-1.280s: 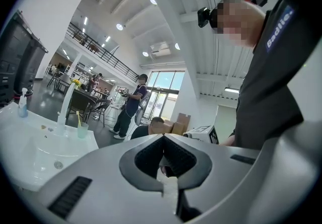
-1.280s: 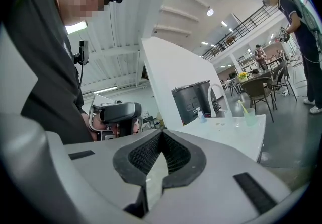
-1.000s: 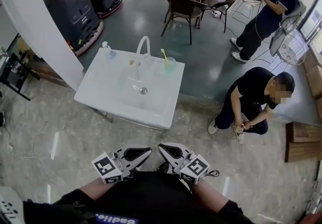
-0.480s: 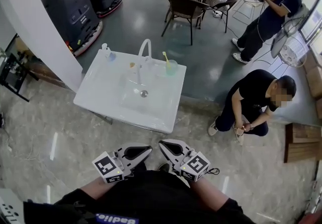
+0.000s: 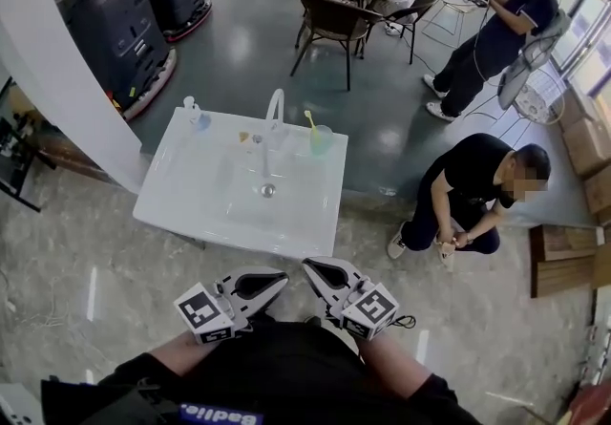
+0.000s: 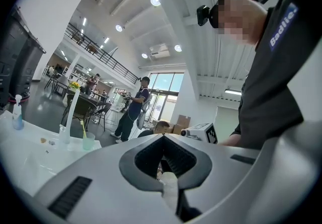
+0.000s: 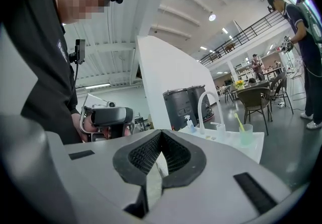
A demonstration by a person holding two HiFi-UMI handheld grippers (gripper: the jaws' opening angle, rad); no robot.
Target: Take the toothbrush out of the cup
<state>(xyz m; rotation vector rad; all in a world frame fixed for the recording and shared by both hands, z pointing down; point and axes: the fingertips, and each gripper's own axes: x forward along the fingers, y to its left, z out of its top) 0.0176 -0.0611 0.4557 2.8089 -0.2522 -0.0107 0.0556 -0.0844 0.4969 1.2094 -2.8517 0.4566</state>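
Two grippers sit at the bottom middle of the head view, close to the person's body. The left gripper (image 5: 272, 282) has its jaws pressed together with nothing between them, and the right gripper (image 5: 317, 272) is the same, closed and empty. Both are well apart from the white sink (image 5: 191, 208) in the middle of the frame. The yellow-green toothbrush (image 5: 310, 118) stands tilted inside the pale green cup (image 5: 321, 139), on the far right corner of the sink, just beside the white faucet (image 5: 274, 108). A crouching person (image 5: 473, 186) is at the right.
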